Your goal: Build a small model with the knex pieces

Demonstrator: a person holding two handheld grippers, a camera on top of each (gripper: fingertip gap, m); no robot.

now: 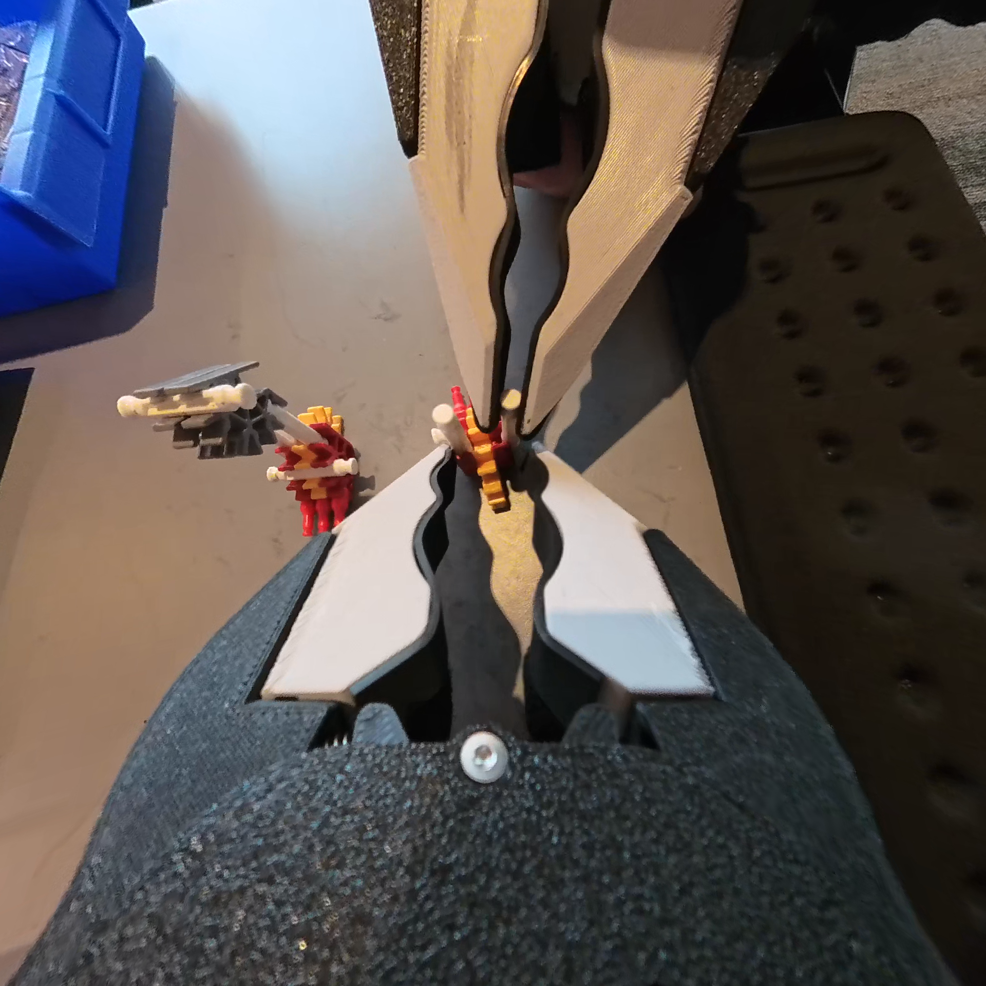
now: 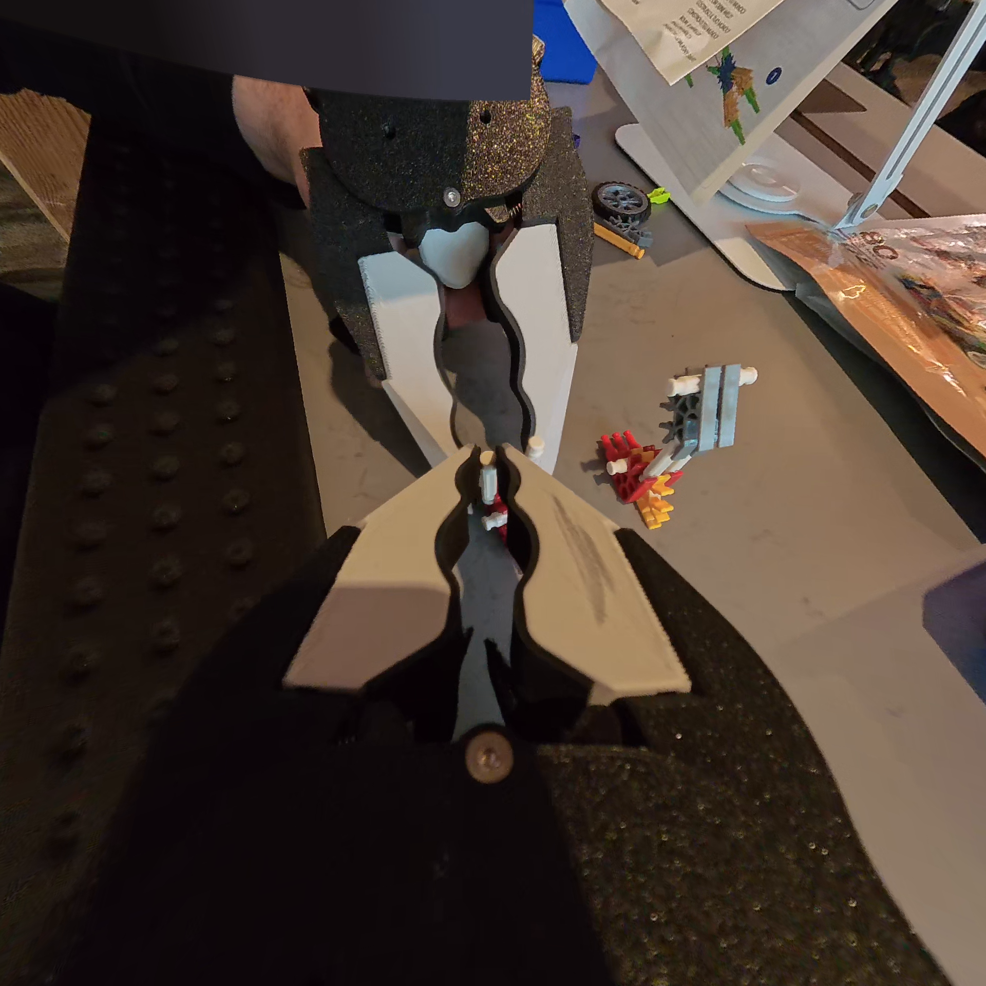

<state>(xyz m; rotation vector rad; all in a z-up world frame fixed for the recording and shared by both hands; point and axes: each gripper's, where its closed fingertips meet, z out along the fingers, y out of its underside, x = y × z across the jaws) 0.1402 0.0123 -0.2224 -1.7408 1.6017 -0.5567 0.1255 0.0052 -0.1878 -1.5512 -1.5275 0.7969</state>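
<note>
Grey tabletop [image 2: 800,560] spreads under both of our grippers, with a black studded mat [image 1: 880,480] along one edge. We take the small red and yellow connector cluster [image 1: 488,464] as our landmark: it sits between the two tools, which meet tip to tip over it.

Our left gripper [image 1: 488,453] has its fingers closed to a narrow gap around the cluster's lower part and appears to hold it. Our right gripper [image 2: 486,453] comes at the cluster from the opposite side, its fingers nearly closed on a white rod [image 2: 486,480] that rises from the cluster; whether it truly pinches the rod we cannot tell for certain. The rod's long axis runs roughly in line with the right gripper's fingers. A second white rod [image 1: 445,421] stands just beside it in the same cluster.

Away from the mat, near the cluster, lies a second assembly [image 2: 672,448] of red, yellow and grey connectors with white rods. Farther beyond that we see a blue bin [image 1: 58,160], a small wheel [image 2: 621,203], a white stand [image 2: 709,122] holding a printed sheet, and a clear parts bag [image 2: 907,299].
</note>
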